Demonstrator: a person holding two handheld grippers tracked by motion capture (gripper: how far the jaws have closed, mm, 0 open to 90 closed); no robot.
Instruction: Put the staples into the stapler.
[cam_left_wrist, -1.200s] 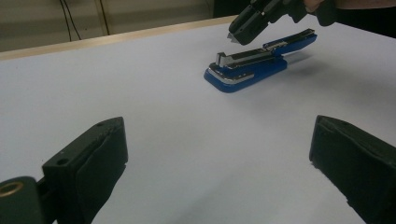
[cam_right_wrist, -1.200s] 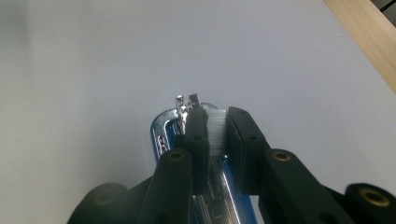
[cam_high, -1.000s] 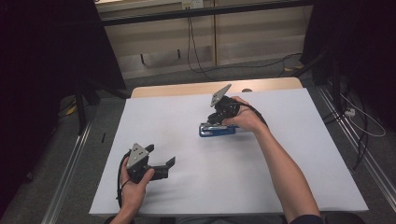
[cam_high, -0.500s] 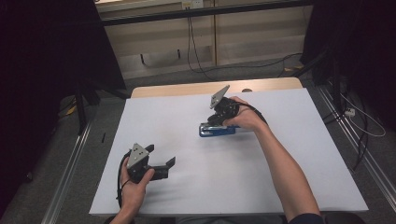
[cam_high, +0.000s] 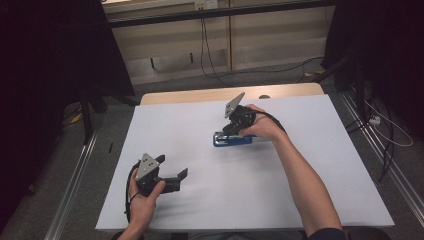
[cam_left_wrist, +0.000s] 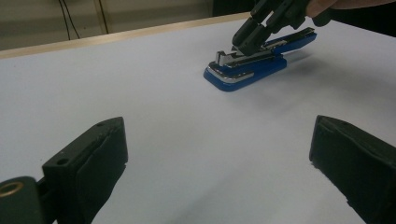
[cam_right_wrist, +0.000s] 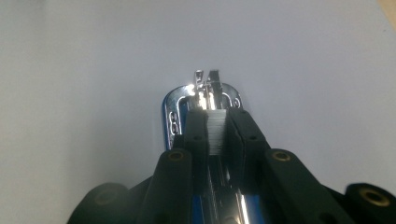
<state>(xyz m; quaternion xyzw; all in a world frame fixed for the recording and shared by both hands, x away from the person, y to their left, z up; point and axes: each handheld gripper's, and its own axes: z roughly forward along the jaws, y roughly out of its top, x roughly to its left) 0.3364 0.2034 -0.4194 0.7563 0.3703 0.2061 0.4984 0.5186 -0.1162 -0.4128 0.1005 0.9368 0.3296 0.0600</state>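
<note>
A blue stapler (cam_high: 234, 140) with a chrome magazine lies on the white table top (cam_high: 310, 165), right of centre. My right gripper (cam_high: 226, 131) points down onto its front end. In the right gripper view the gripper (cam_right_wrist: 218, 122) is shut on a grey ridged strip of staples (cam_right_wrist: 218, 135), right over the stapler's chrome nose (cam_right_wrist: 173, 112). My left gripper (cam_high: 176, 178) rests low at the front left, pointing toward the stapler, open with nothing between its fingers. The left gripper view shows this gripper (cam_left_wrist: 219, 158) well short of the stapler (cam_left_wrist: 247, 67), with the right gripper (cam_left_wrist: 246, 38) on it.
A wooden table edge (cam_high: 200, 95) runs along the far side of the white top. Cables (cam_high: 205, 50) hang on the floor and wall beyond. Dark stands and rails (cam_high: 75, 165) flank the table left and right.
</note>
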